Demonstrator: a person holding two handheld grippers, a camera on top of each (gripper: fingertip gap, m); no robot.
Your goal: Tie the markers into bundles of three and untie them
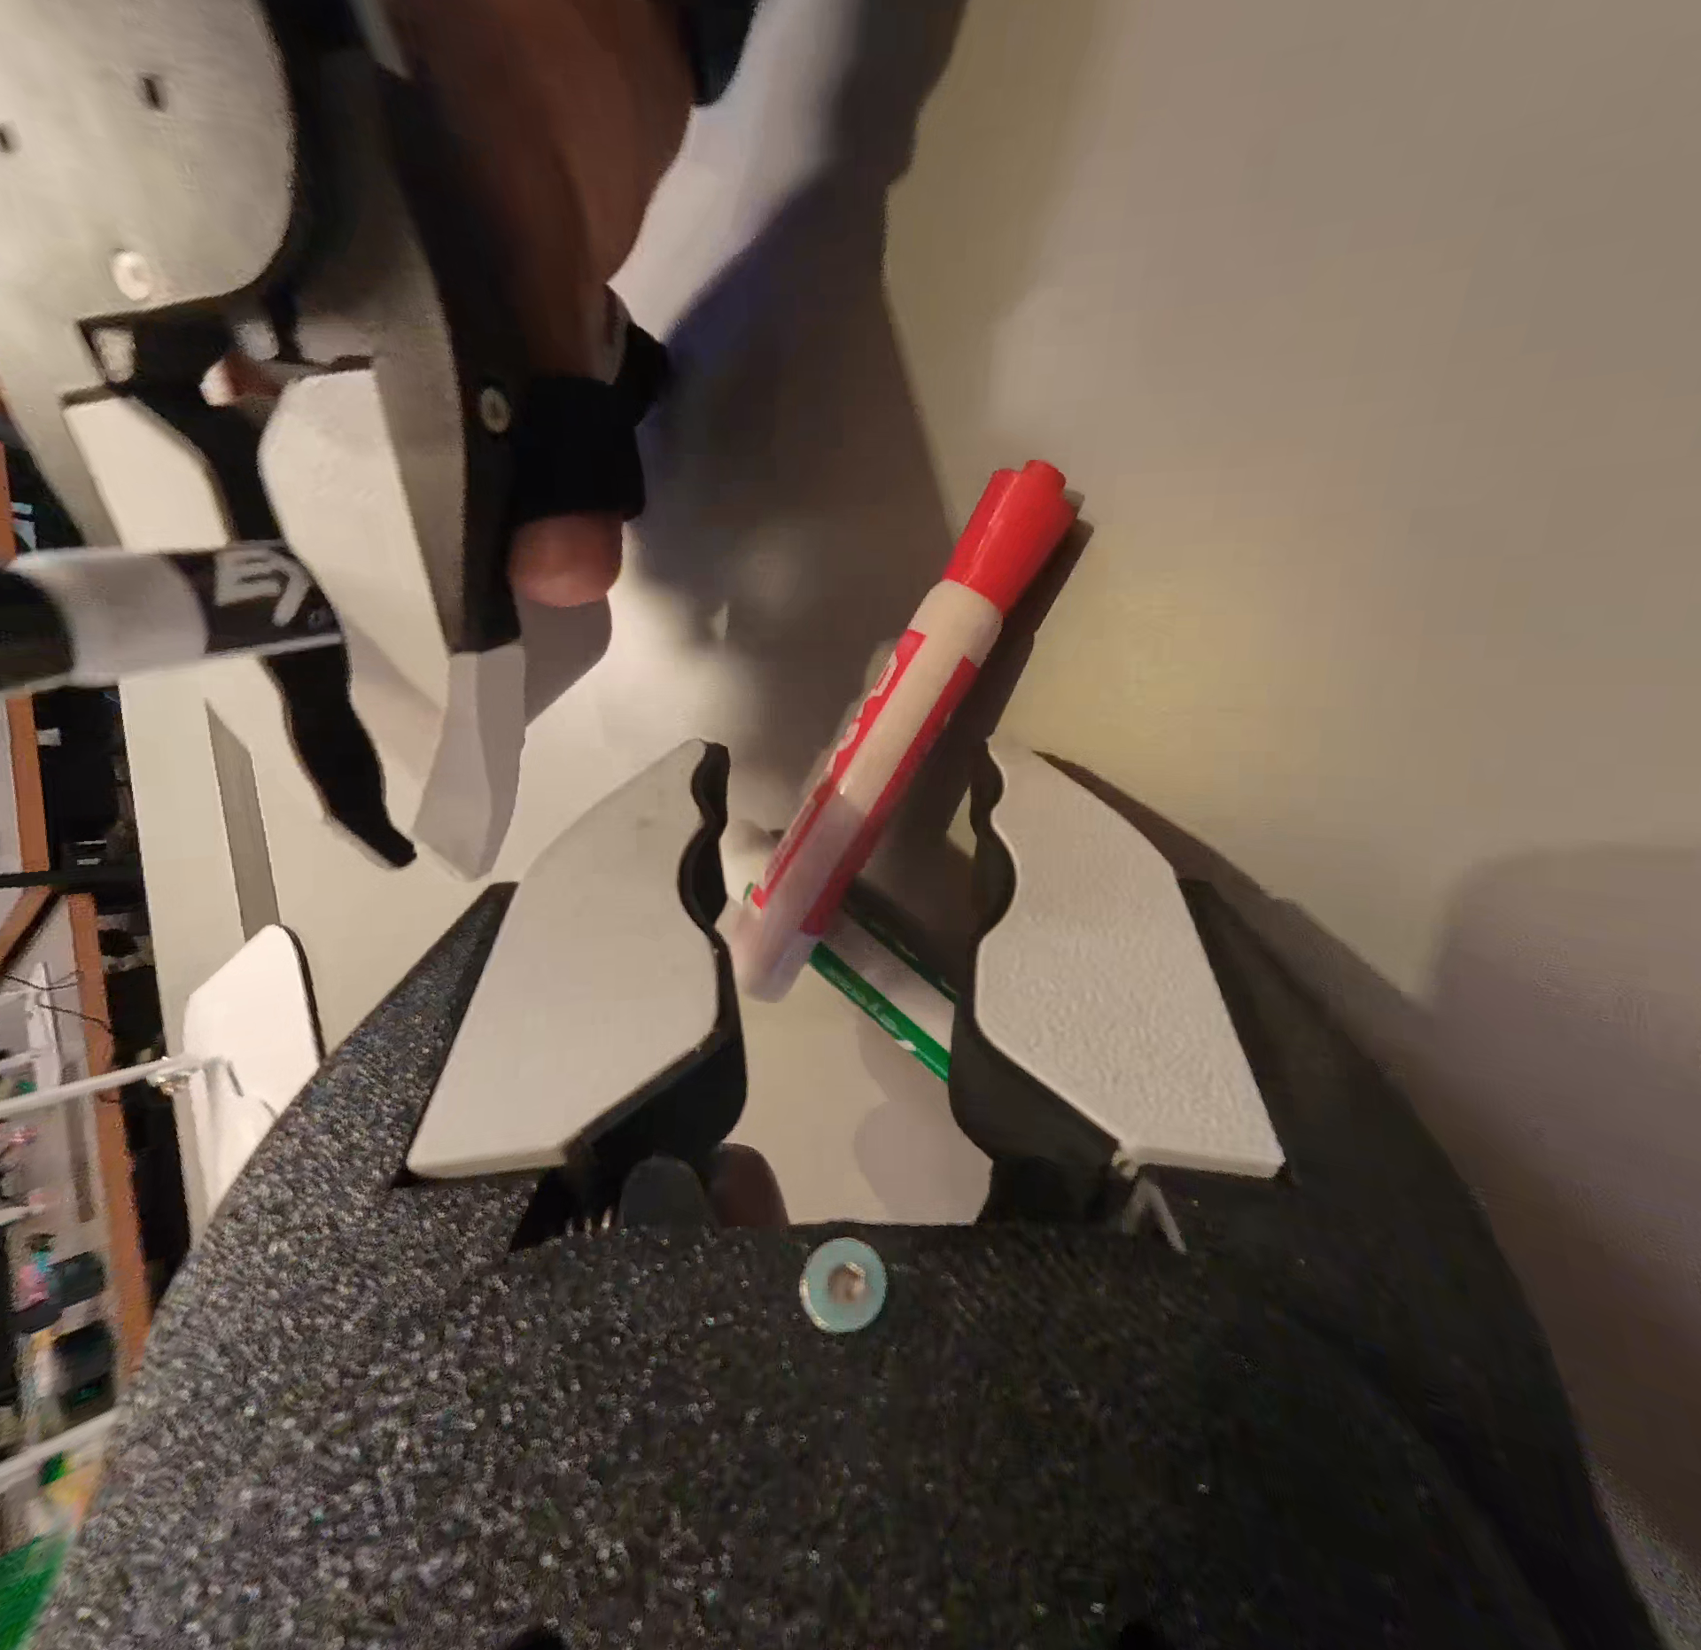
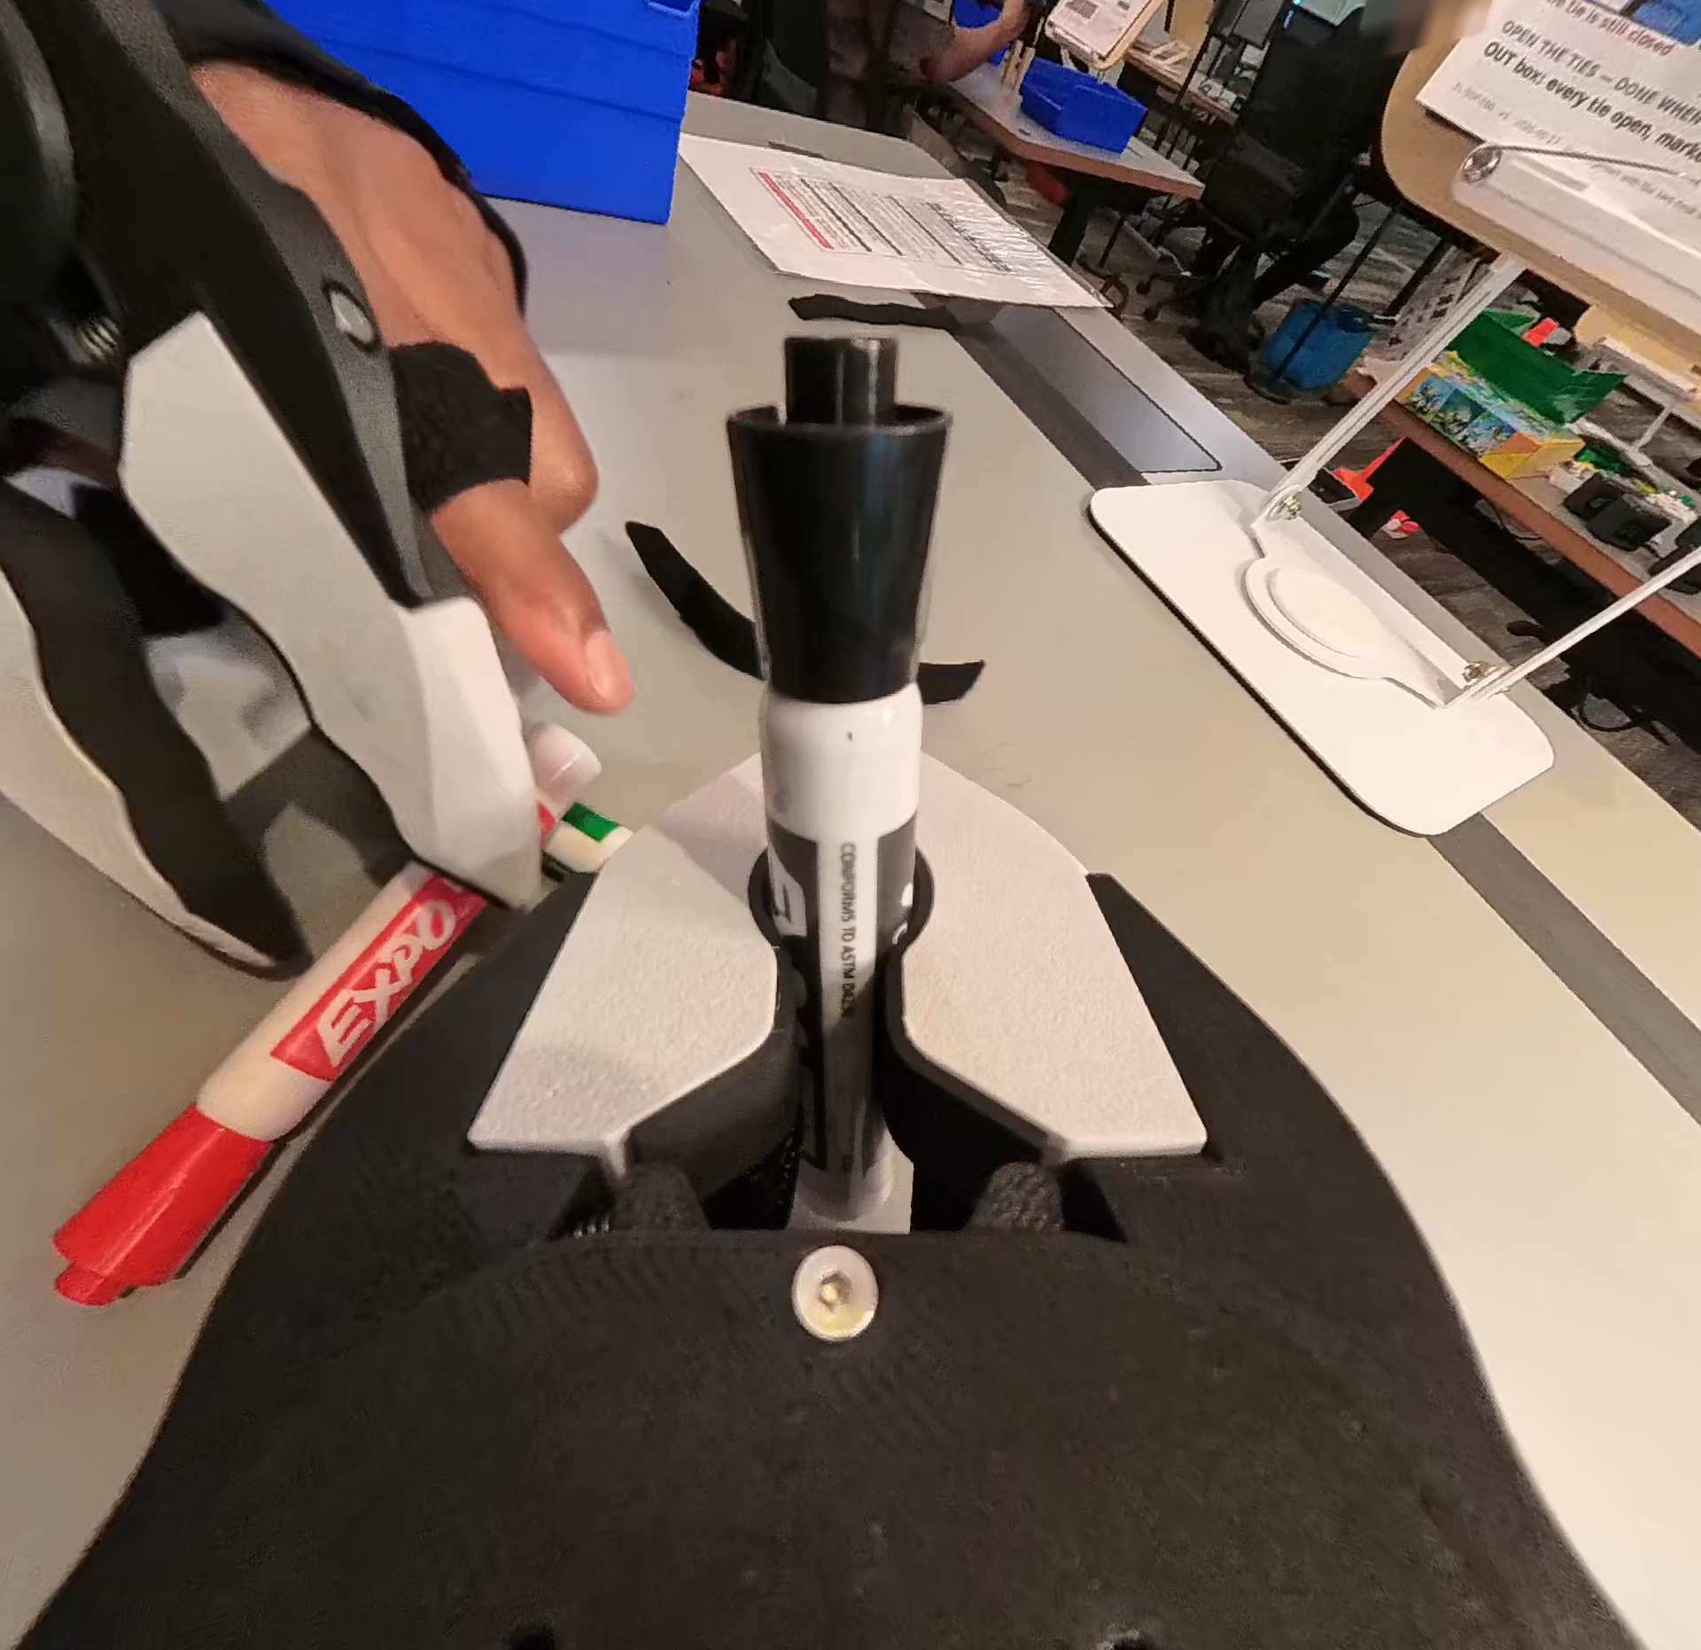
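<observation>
While the right gripper [image 2: 833, 878] is closed on the black marker [image 2: 833, 685], both pads pressing the barrel and the capped end projecting forward beyond the fingertips, the left gripper [image 1: 842, 832] stands with its jaws wide apart over the red marker [image 1: 907, 713] and the green marker [image 1: 884, 1007], pressing on neither. Both of these lie on the pale worktop [image 2: 1151, 915]; the red marker runs diagonally through the gap, its cap pointing away from the left gripper, and crosses over the green marker, of which only a short length shows. A gap is visible between the red barrel and the right-hand pad [image 1: 989, 832]; whether the left-hand pad touches it cannot be told. The relation that governs the coming move is the angle between axes: the held black marker points along the right gripper's fingers, roughly crosswise to the red marker on the worktop, so it would probably have to be swung parallel and lowered beside the two lying markers to form a group of three. The left gripper is the nearer one to that pair; the right gripper sits just beside it, toward the red marker's capped end. Two black strips [image 2: 700, 602], presumably ties, lie on the worktop beyond the black marker, toward the far edge, where a blue bin [image 2: 515, 68] stands. No bundle is yet tied.
</observation>
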